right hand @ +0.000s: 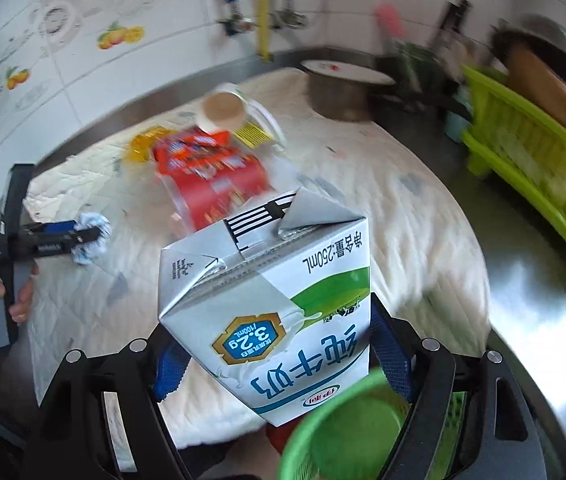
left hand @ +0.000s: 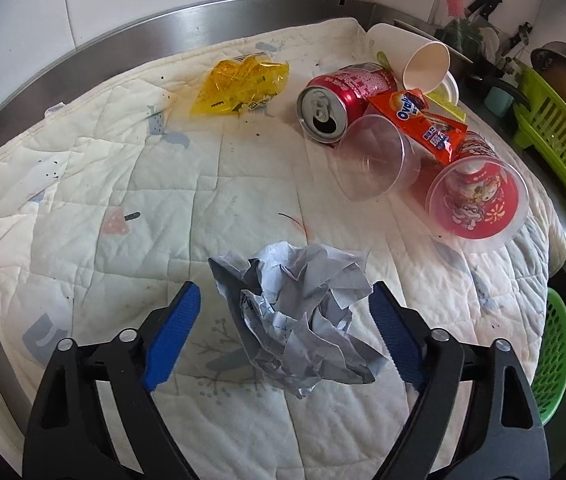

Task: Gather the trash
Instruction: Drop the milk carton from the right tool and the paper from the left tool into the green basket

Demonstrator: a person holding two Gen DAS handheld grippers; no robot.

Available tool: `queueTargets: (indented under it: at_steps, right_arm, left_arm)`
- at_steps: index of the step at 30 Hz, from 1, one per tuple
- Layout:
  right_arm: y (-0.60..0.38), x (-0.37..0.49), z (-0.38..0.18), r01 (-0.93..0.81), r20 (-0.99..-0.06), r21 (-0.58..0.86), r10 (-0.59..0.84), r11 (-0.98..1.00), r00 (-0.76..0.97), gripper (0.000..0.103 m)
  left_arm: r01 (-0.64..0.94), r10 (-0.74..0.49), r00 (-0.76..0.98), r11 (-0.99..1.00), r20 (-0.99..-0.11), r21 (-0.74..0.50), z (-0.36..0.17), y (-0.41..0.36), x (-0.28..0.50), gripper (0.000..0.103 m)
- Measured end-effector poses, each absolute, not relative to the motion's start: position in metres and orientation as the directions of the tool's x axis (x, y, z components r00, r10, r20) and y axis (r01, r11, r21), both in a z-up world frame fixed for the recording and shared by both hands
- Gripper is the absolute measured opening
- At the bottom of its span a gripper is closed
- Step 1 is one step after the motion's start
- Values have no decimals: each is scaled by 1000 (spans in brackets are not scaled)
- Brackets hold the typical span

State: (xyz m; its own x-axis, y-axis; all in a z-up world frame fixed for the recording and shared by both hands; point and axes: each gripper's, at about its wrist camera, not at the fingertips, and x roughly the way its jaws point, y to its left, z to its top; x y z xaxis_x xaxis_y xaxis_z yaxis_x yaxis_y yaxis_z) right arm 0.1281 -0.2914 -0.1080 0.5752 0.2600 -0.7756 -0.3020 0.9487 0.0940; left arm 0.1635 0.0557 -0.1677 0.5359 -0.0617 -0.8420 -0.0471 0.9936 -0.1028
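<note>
A: Trash on the quilted cloth [left hand: 123, 200]: where does it lie?

B: Nearest, crumpled paper [left hand: 295, 312] sits between the wide-spread left gripper [left hand: 283, 336] fingers; whether they touch it I cannot tell.

A: And the right gripper [right hand: 279, 356]?

B: It grips a milk carton [right hand: 267, 304], long axis pointing away, above the green basket [right hand: 343, 432], whose contents are hidden.

A: Farther off?

B: A soda can [left hand: 343, 96] lies on its side, mouth toward us, beside clear cups [left hand: 375, 160]. A steel counter [left hand: 163, 32] and tiled wall lie beyond.
</note>
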Motion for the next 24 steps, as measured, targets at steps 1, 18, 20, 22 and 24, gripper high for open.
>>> queueTargets:
  at_steps: [1, 18, 20, 22, 24]
  right_arm:
    - [-299, 118, -114, -267, -785, 103, 243, 958, 570, 76]
    - [-394, 35, -178, 161, -855, 153, 49, 975, 516, 76]
    - [-396, 28, -175, 168, -849, 155, 44, 974, 527, 77]
    - [-395, 22, -171, 173, -842, 160, 43, 972, 538, 81]
    - [-396, 16, -166, 178, -833, 165, 40, 970, 551, 82]
  left_arm:
    - [-44, -69, 529, 993, -846, -108, -170, 56, 164, 74]
    - [42, -150, 566, 987, -810, -154, -147, 42, 139, 29]
    - [65, -168, 576, 985, -800, -160, -138, 37, 132, 29]
    - [98, -191, 582, 981, -790, -166, -129, 29, 126, 29]
    - [143, -225, 587, 974, -778, -174, -120, 16, 119, 29]
